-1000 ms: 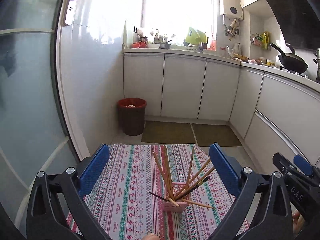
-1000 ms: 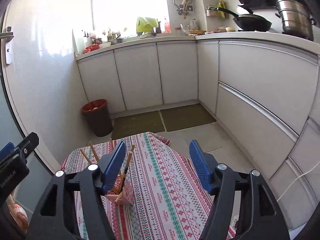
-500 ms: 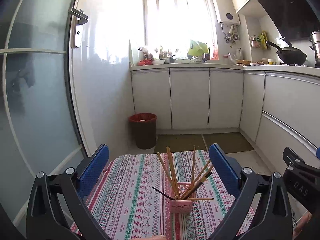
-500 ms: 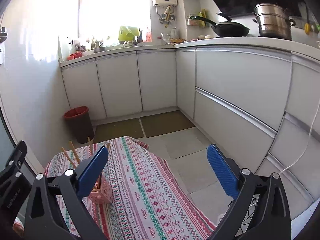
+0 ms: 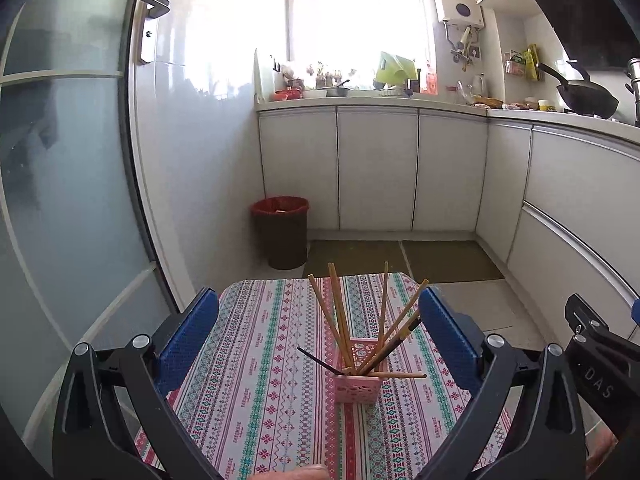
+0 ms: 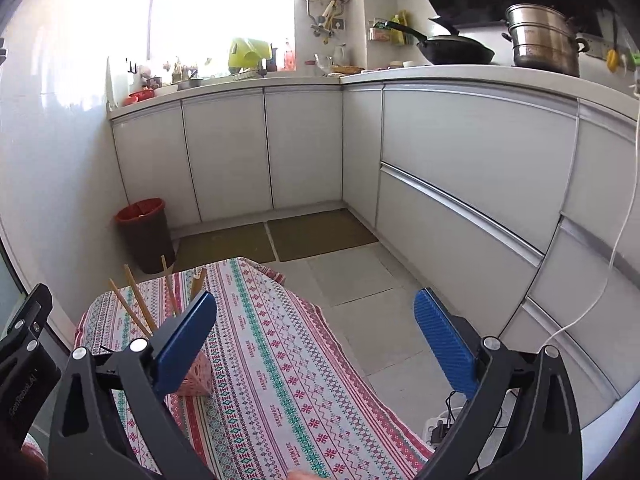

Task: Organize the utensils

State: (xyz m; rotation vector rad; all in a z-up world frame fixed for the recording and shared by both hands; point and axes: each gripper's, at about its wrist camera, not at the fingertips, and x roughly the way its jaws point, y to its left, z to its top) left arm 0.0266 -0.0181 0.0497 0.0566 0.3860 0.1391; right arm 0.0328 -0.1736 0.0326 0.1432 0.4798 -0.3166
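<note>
A pink openwork holder (image 5: 357, 386) stands on the patterned tablecloth (image 5: 260, 360) with several wooden chopsticks (image 5: 340, 320) and a dark one fanned out of it. My left gripper (image 5: 318, 300) is open, and the holder sits a little ahead between its blue pads, untouched. My right gripper (image 6: 315, 300) is open wide over the cloth (image 6: 280, 360) with nothing between its pads. There the holder (image 6: 198, 376) is half hidden behind its left finger (image 6: 186, 336), with chopsticks (image 6: 136, 308) showing above.
The small table drops off to tiled floor on the right. Beyond it are a red-lined bin (image 5: 280, 232), floor mats (image 5: 400, 260) and white cabinets (image 6: 460, 160). A glass door (image 5: 60, 200) is at left, and a power strip (image 6: 440, 426) lies on the floor.
The right gripper's jaws have spread wider and it has swung right, so the holder slid behind its left finger. The left gripper shifted slightly and stayed open.
</note>
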